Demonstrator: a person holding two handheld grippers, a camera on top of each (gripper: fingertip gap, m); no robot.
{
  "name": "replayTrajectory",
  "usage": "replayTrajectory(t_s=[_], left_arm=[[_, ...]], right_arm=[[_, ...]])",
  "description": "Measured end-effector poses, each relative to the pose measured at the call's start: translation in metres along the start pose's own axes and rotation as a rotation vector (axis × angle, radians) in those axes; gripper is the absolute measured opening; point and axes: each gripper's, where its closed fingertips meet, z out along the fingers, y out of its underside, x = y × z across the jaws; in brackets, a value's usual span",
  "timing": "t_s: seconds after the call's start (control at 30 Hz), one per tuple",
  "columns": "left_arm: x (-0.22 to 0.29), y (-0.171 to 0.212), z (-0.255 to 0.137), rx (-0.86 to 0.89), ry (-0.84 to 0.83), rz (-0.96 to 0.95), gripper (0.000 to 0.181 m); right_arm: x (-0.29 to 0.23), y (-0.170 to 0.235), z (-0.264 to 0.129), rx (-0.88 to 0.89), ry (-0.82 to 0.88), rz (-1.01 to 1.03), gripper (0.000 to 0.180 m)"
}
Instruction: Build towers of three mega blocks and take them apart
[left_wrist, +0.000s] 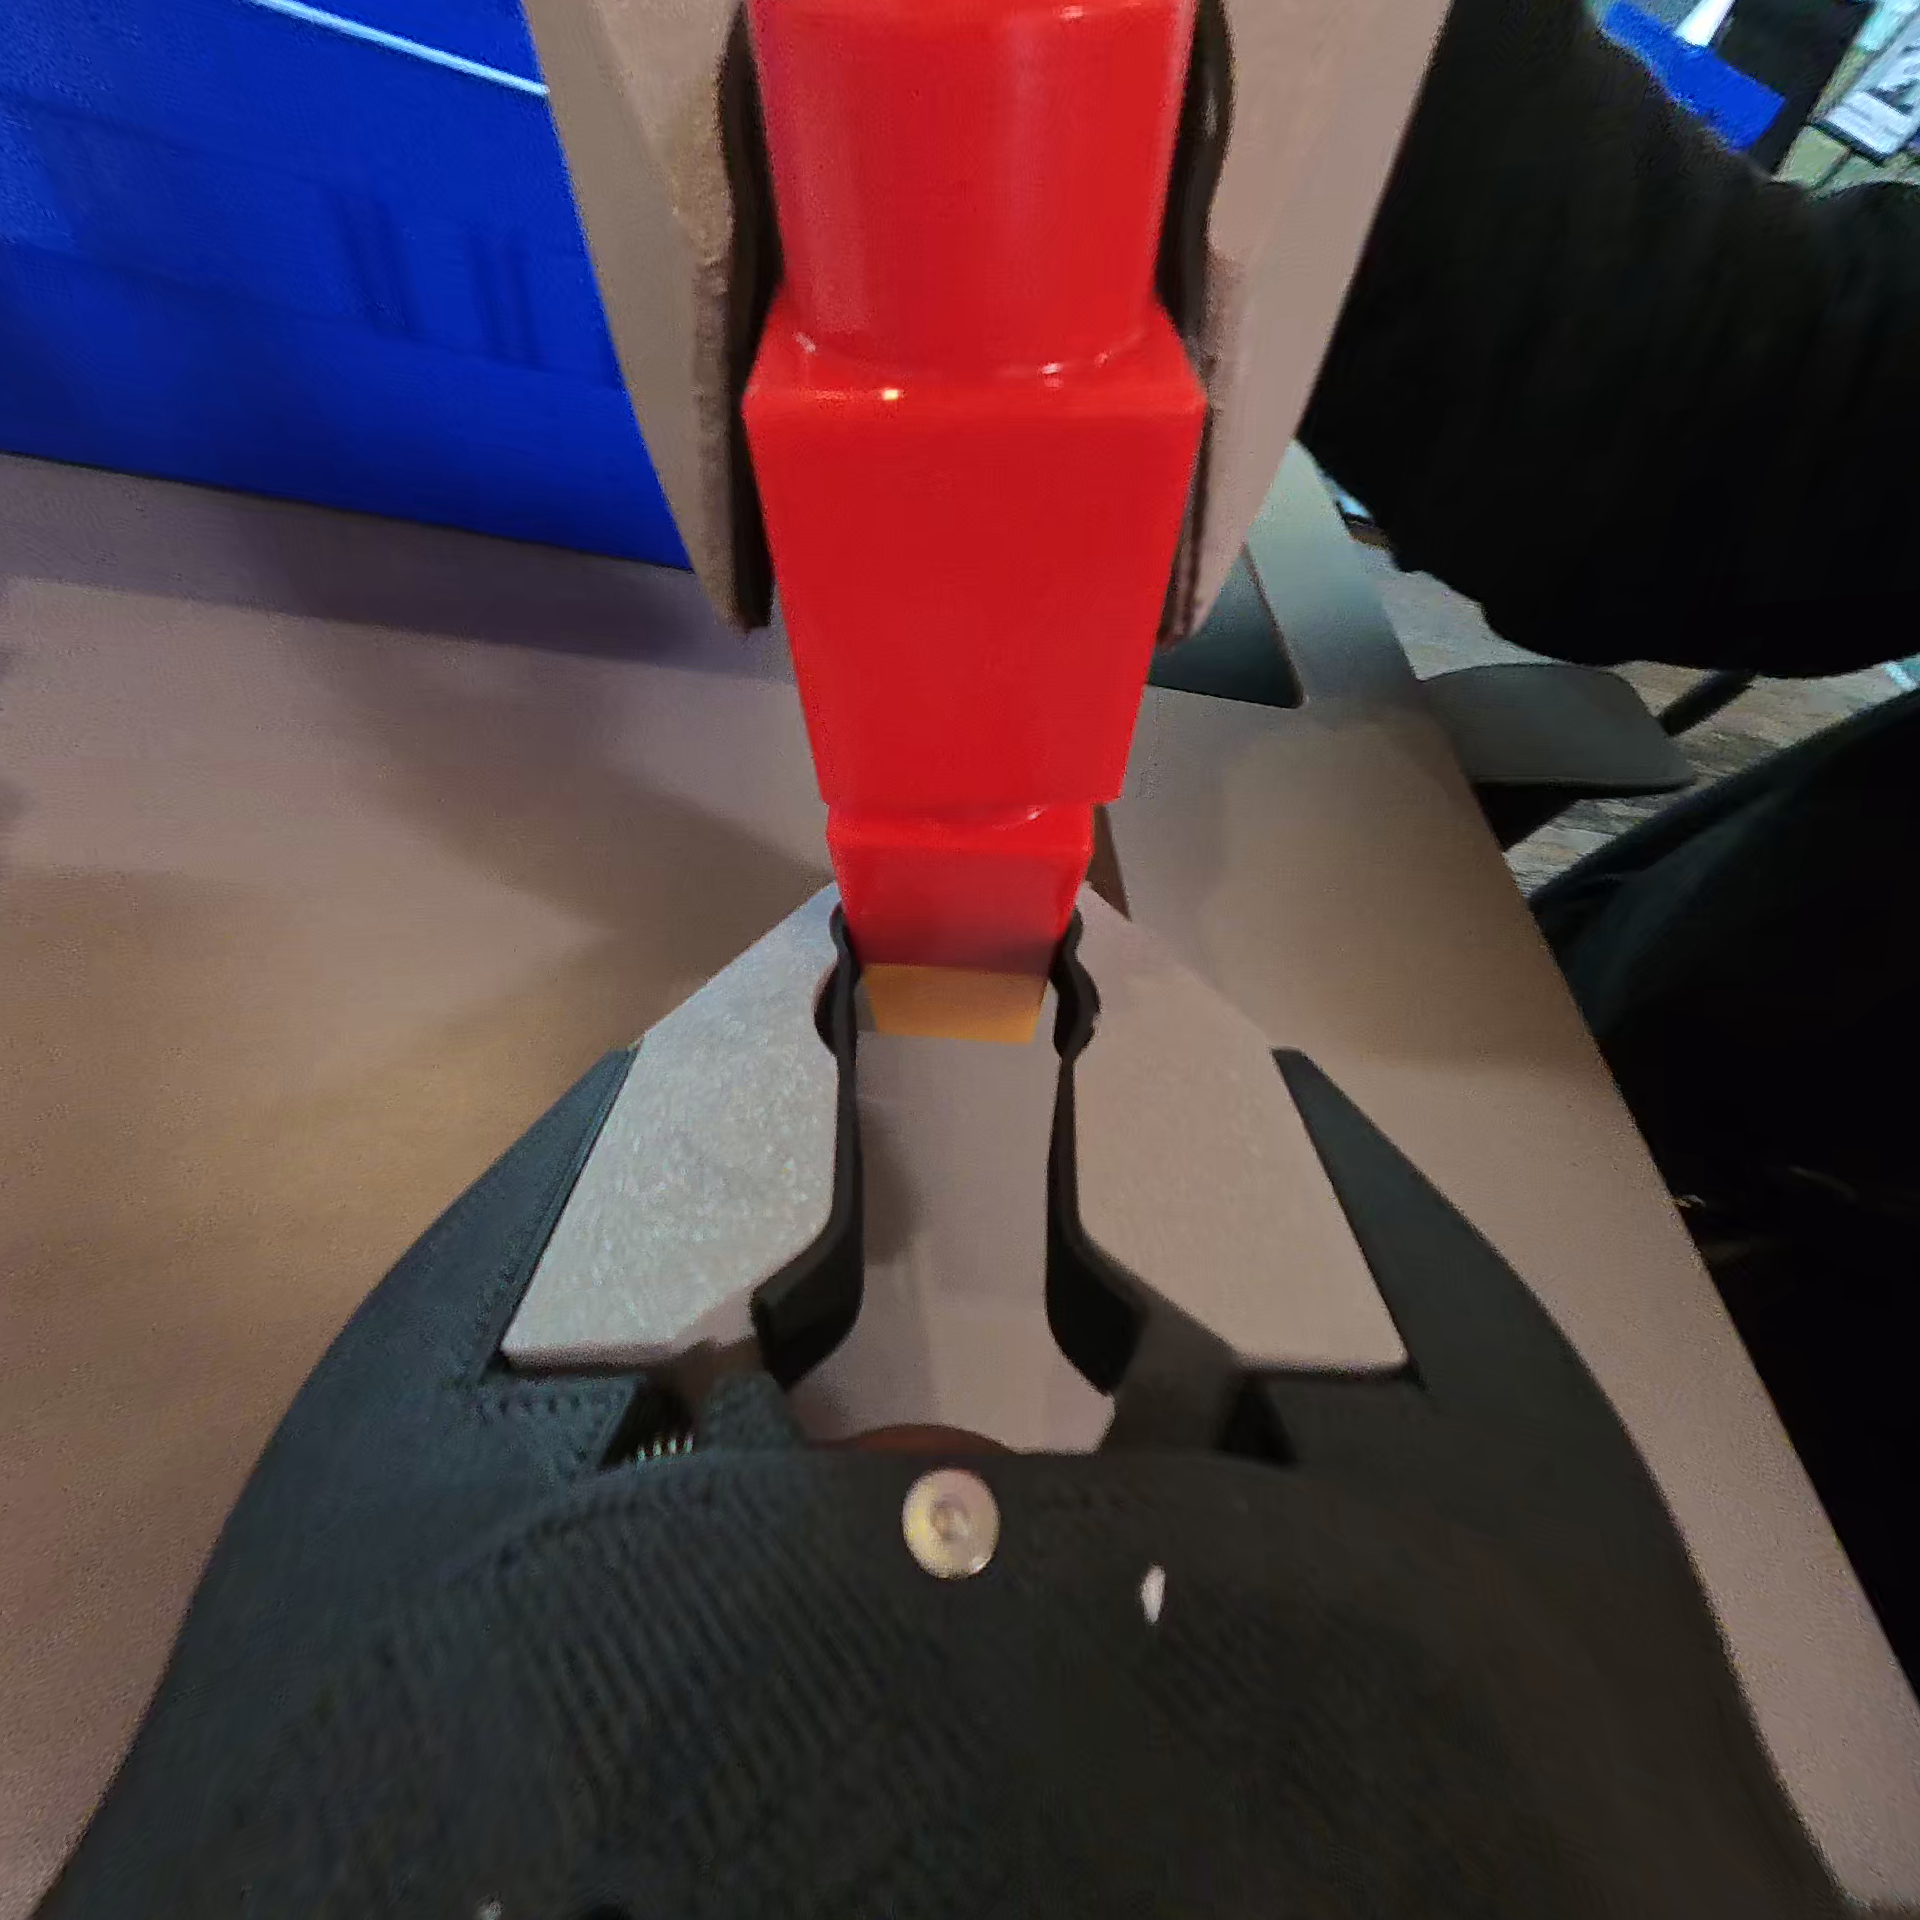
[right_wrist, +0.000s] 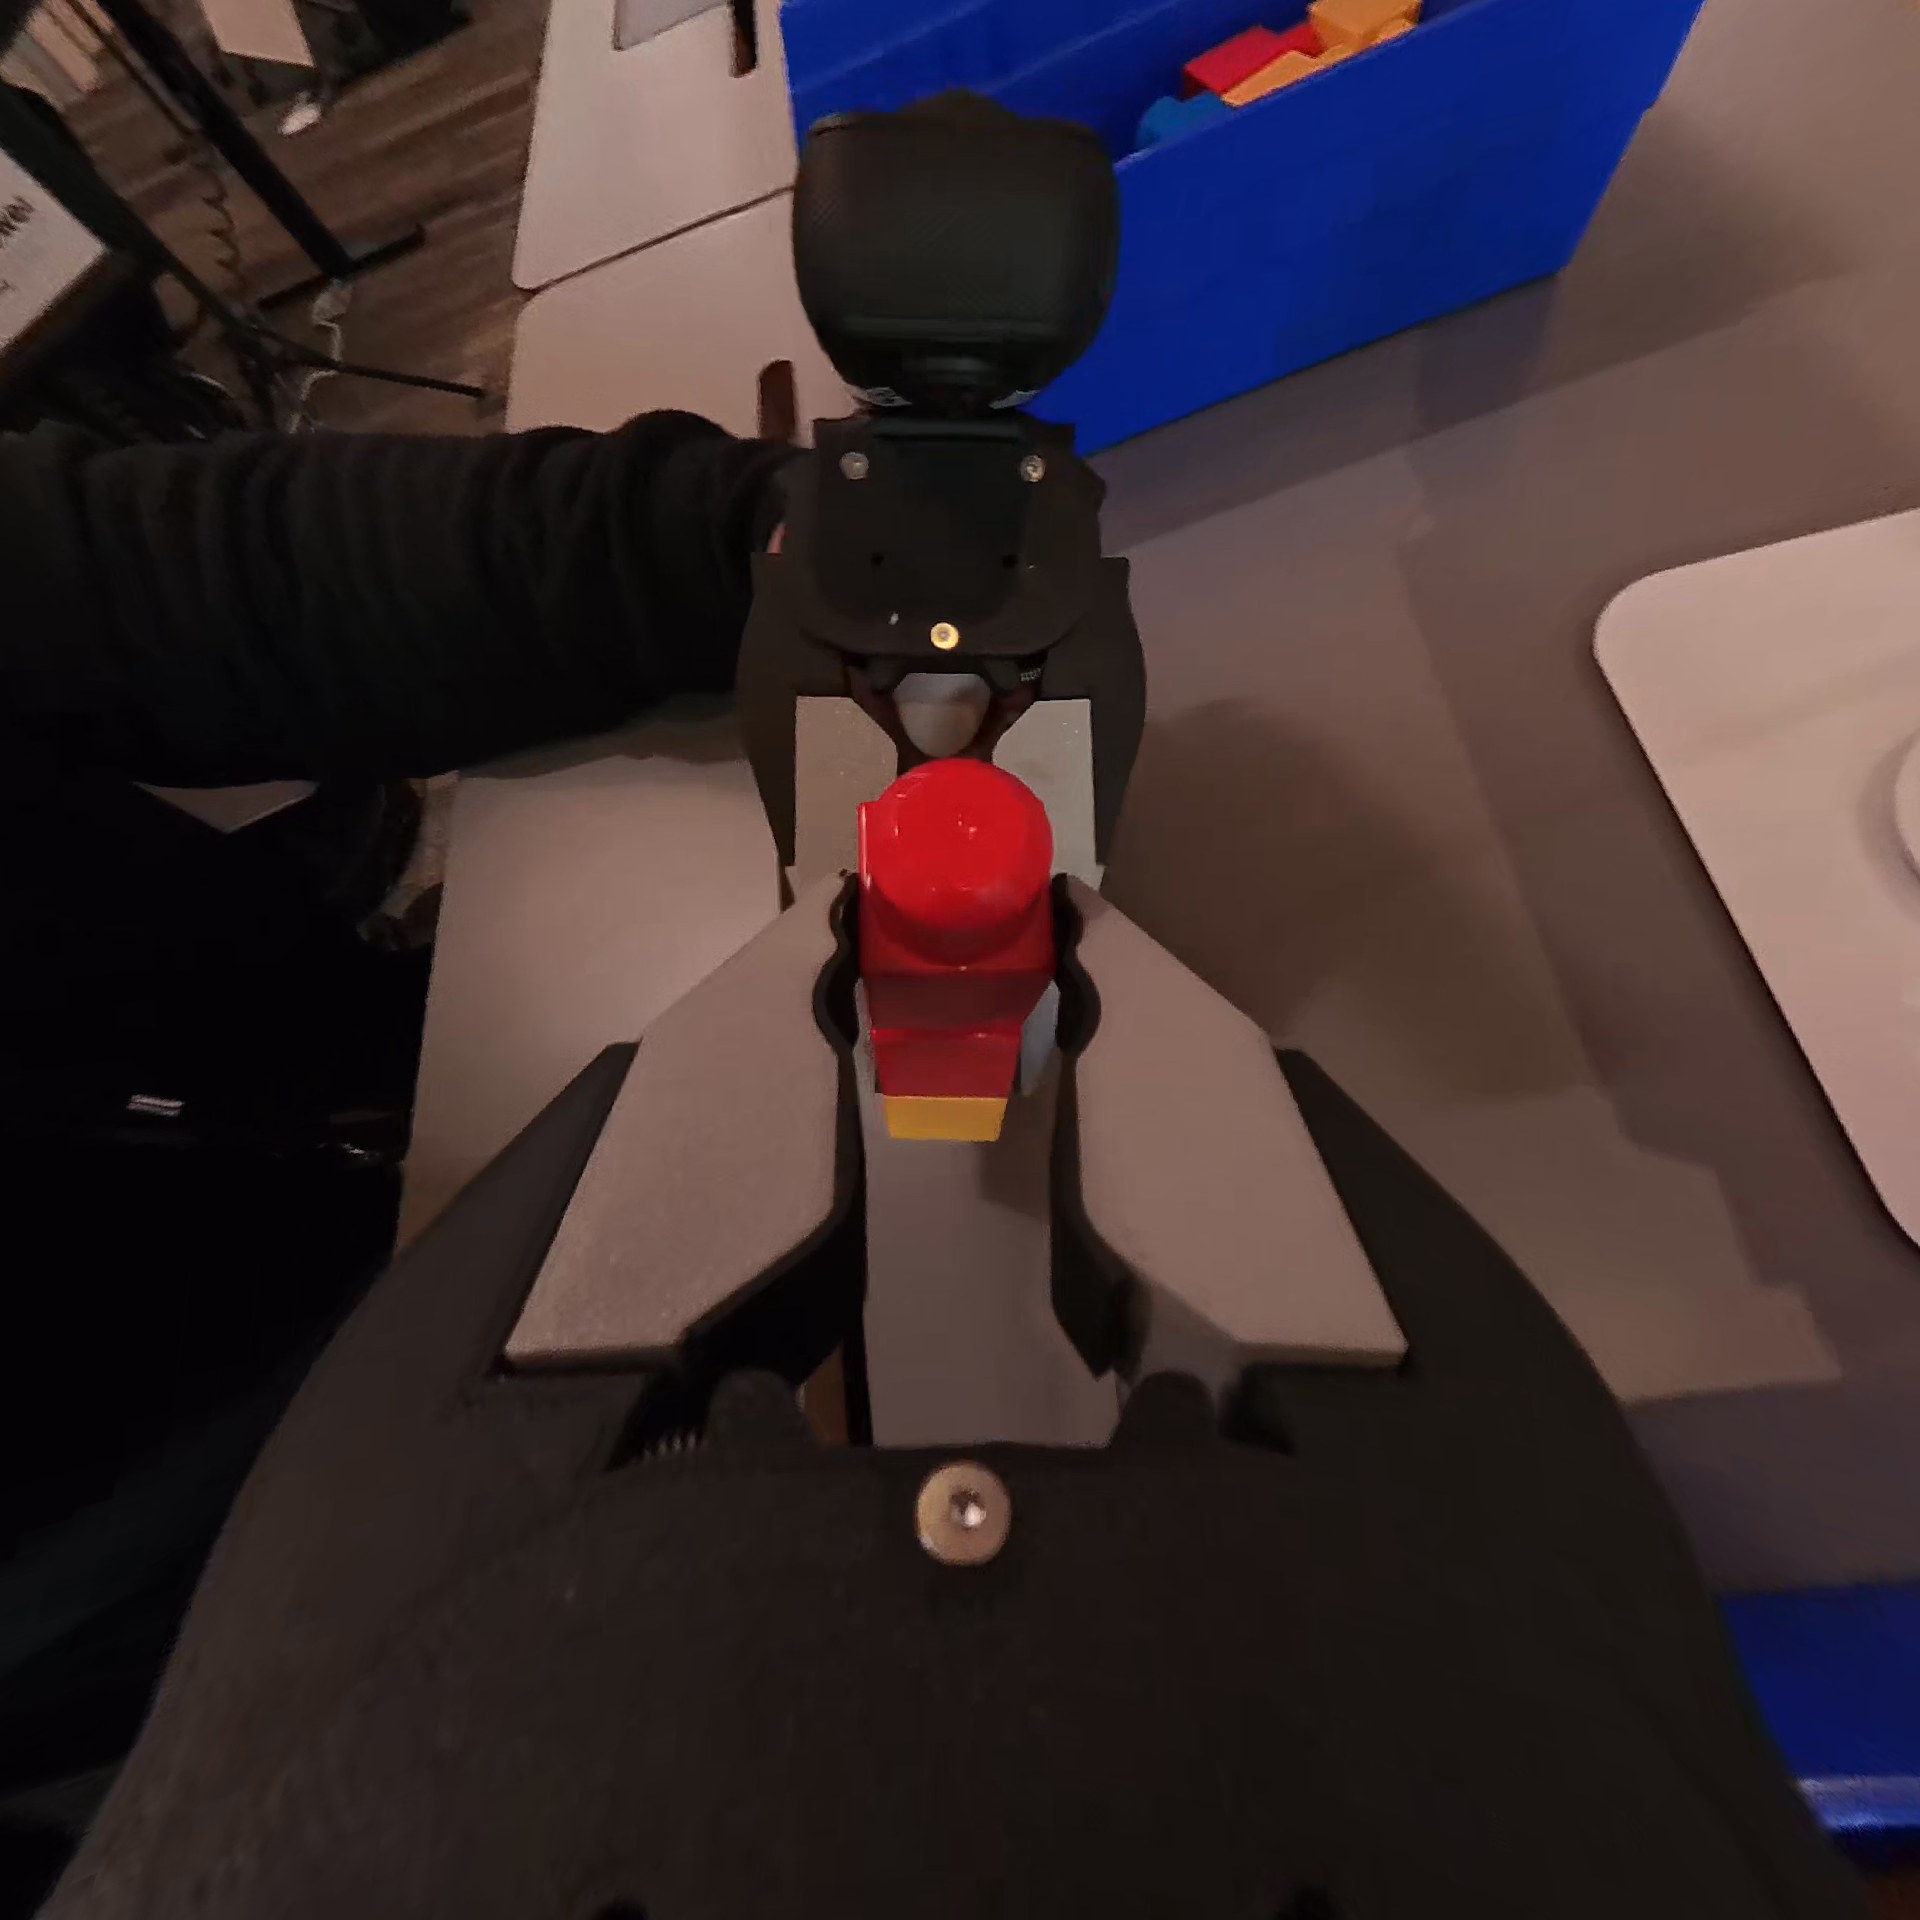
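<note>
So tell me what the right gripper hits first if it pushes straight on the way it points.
The right gripper is already shut on the top red block of the tower. Pushed on, that block comes first; beyond the tower is the left gripper, though depth is unclear.

A lab or office workroom: several plain grey tables (right_wrist: 644, 166) stand side by side on a dark wood-look floor (right_wrist: 343, 208), black stands (right_wrist: 260, 218) with cables behind them, a blue bin (right_wrist: 1299, 260) of coloured blocks (right_wrist: 1288, 62) on the nearest table.
</note>
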Motion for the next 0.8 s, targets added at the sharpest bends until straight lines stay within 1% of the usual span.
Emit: replayTrajectory(t_s=[0.13,0.23,0.3,0.5,0.57,0.6,0.63,0.73,0.8], left_arm=[[-0.021,0.004,0.004,-0.044,-0.127,-0.054,0.033],[-0.03,0.017,0.008,-0.137,-0.2,-0.057,0.033],[-0.02,0.017,0.01,-0.134,-0.143,-0.047,0.033],[0.042,0.0,0.0,-0.007,0.242,-0.013,0.033],[0.056,-0.003,-0.002,0.015,0.312,0.016,0.033],[0.057,-0.003,-0.002,0.017,0.313,0.028,0.033],[0.052,-0.003,0.001,0.011,0.271,0.031,0.033],[0.03,-0.003,0.009,-0.011,0.151,-0.016,0.033],[0.014,-0.001,0.013,-0.037,0.057,-0.052,0.033]], right_arm=[[0.02,0.008,-0.001,-0.032,0.174,0.05,0.033],[0.027,0.022,0.002,-0.101,0.229,0.078,0.033],[0.021,0.023,0.004,-0.116,0.189,0.065,0.033],[-0.024,0.007,-0.002,-0.077,-0.065,0.011,0.033],[-0.037,0.003,-0.003,-0.077,-0.114,-0.007,0.033],[-0.041,0.002,-0.003,-0.08,-0.125,-0.008,0.033],[-0.04,0.002,-0.003,-0.094,-0.109,-0.007,0.033],[-0.023,0.012,-0.007,-0.182,0.007,0.019,0.033],[-0.01,0.025,-0.012,-0.278,0.09,0.051,0.033]])
